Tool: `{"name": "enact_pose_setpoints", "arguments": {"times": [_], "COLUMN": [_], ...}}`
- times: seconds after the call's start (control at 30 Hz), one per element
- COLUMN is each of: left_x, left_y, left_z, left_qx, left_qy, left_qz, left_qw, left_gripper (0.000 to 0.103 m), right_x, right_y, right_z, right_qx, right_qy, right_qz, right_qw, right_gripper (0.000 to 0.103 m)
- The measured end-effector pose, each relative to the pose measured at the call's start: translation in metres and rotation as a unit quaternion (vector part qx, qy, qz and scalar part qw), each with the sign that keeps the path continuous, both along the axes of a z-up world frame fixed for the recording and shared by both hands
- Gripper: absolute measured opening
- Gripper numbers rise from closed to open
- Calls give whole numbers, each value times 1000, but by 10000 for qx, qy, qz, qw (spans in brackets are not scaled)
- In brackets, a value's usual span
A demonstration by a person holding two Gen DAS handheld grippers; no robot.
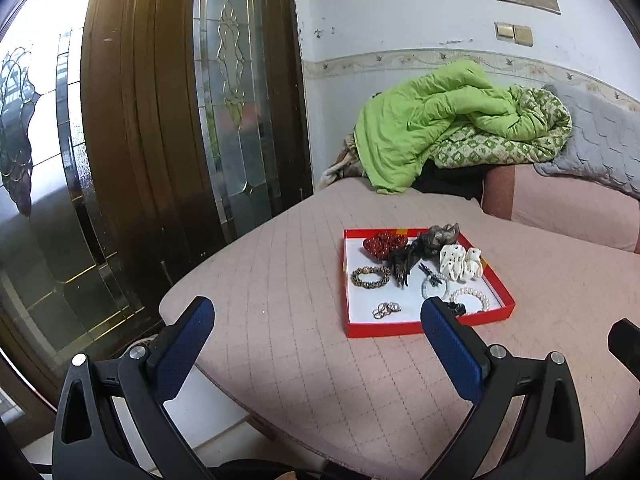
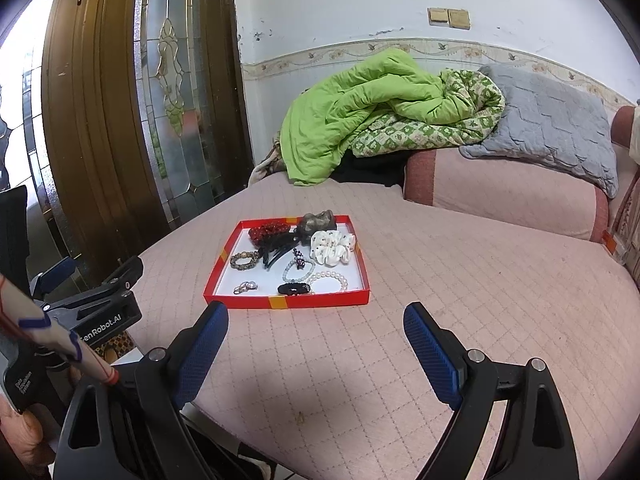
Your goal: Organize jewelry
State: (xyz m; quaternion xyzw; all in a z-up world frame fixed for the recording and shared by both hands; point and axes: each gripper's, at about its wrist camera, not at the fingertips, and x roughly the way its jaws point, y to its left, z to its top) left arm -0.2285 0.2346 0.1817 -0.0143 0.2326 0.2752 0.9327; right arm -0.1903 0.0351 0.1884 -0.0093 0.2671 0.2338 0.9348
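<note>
My left gripper [image 1: 318,316] hangs over the pink quilted bed [image 1: 280,264], jaws spread wide, holding nothing. My right gripper [image 2: 316,322] is likewise spread and empty, short of the red tray [image 2: 288,301]. The tray lies flat on the bed and holds a pearl bracelet [image 2: 332,278], a white scrunchie [image 2: 332,249], a red bead piece [image 2: 269,231] and a black clip [image 2: 294,289]. A green quilt [image 2: 352,112] is heaped behind.

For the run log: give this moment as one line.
phase: approach | left gripper: open, empty | right gripper: open, empty | red tray: on sofa, holds jewelry | white scrunchie: in tray
</note>
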Motion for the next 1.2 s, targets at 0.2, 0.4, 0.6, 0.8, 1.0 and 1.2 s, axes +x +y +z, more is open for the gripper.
{"name": "enact_pose_setpoints", "arguments": {"times": [0.2,0.4,0.6,0.8,1.0,1.2], "left_x": [3,3,3,4,6,4], "left_y": [0,6,8,9,7,-10], "left_z": [-3,-3,-4,-4,-6,-2], "left_qx": [99,-3,-30,-28,28,1], "left_qy": [172,157,166,187,255,-201], "left_qz": [114,154,163,189,164,-664], "left_qw": [9997,9998,9997,9996,9995,9976], "left_gripper": [103,103,103,103,103,103], "right_x": [-4,-3,-2,-1,0,10], "right_y": [2,1,2,2,2,-18], "right_z": [2,2,2,1,1,-7], "right_qx": [-45,-40,-42,-68,-69,17], "right_qy": [-67,-25,-22,-2,-1,115], "right_qz": [32,-2,6,17,20,-189], "right_qw": [10000,10000,10000,10000,10000,9998], "right_gripper": [92,92,93,93,93,93]}}
